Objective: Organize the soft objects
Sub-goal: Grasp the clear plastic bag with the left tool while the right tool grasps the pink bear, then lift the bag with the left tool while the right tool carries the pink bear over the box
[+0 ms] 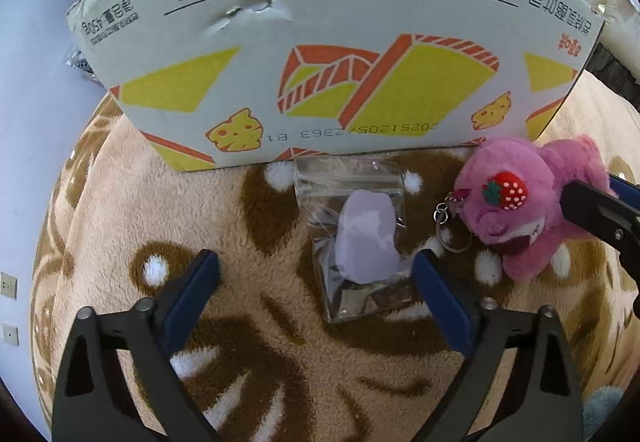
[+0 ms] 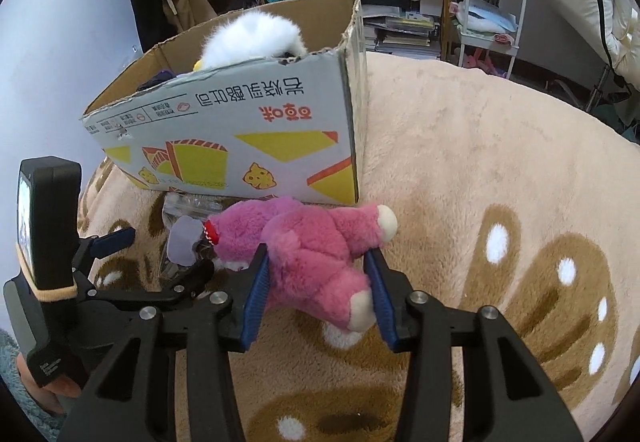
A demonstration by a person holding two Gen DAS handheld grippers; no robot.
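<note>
A fleecy tan blanket (image 1: 248, 342) with brown patches and white dots fills the lower half of both views. On it stands a cardboard box (image 1: 320, 54), printed grey with yellow and orange shapes and upside-down writing; it spans the top of the left wrist view and sits upper left in the right wrist view, open at the top. A white fluffy toy (image 2: 252, 38) shows above its near rim, inside the box.

In the right wrist view, lower centre, a pink bear (image 2: 312, 254) lies on its side on the blanket, just in front of the box, head toward the left of the frame. The right gripper (image 2: 318, 286) has its blue pads pressed into the bear's body from both sides, clamped on it. In the left wrist view the bear appears at centre right, with a strawberry patch on its head and a metal keyring (image 1: 448, 226) hanging at its left.

Just left of the bear lies a clear bag (image 1: 352, 238) with a pale purple piece inside, its top edge touching the foot of the box. The left gripper (image 1: 316, 270) hovers over the bag's lower end, jaws wide apart and gripping nothing; the right pad is just beside the bag's edge.
</note>
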